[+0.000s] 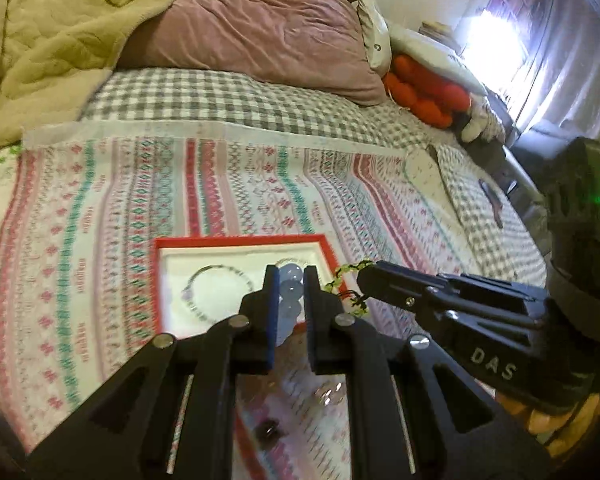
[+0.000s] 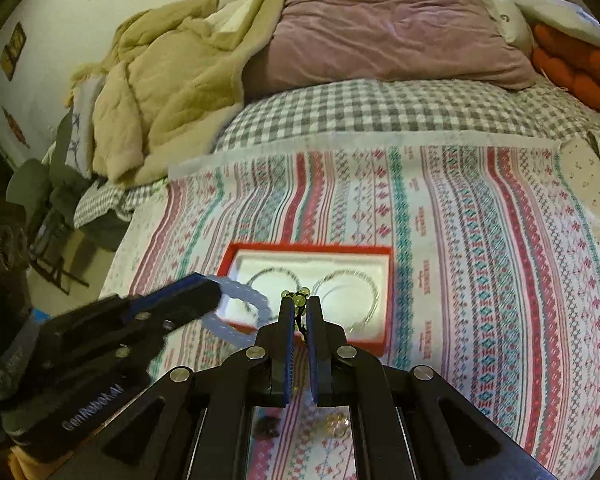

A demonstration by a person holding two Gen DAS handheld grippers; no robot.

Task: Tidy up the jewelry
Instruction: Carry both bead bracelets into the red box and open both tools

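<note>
Nearest the lens, low between the gripper frames: a dark bead piece (image 2: 269, 427) at left and a clear glassy bead cluster (image 2: 335, 426) at right, both lying on the patterned cloth (image 2: 480, 240); left gripper (image 1: 291, 276) pinching a pale blue bead bracelet (image 1: 290, 286), large round beads stacked between its pads; from the right wrist view the same bracelet (image 2: 240, 312) hangs as a loop from the jaw tips, over the near left corner of the red box (image 2: 384, 308); box sits mid-cloth, white lining, a thin beaded bracelet (image 2: 276, 276) in its left half, a silvery chain bracelet (image 2: 356, 292) in its right half; right gripper (image 2: 299, 304) pressed nearly together on a green bead bracelet (image 2: 296, 295), small yellow-green beads showing above the tips, dark cord between the pads; in the left wrist view that bracelet (image 1: 346, 288) dangles beside the box's right wall; both held bracelets are clear of the cloth; behind: tan quilt (image 2: 160, 92), mauve pillow (image 2: 388, 28), checked sheet (image 2: 380, 108), orange cushion (image 2: 576, 68).
</note>
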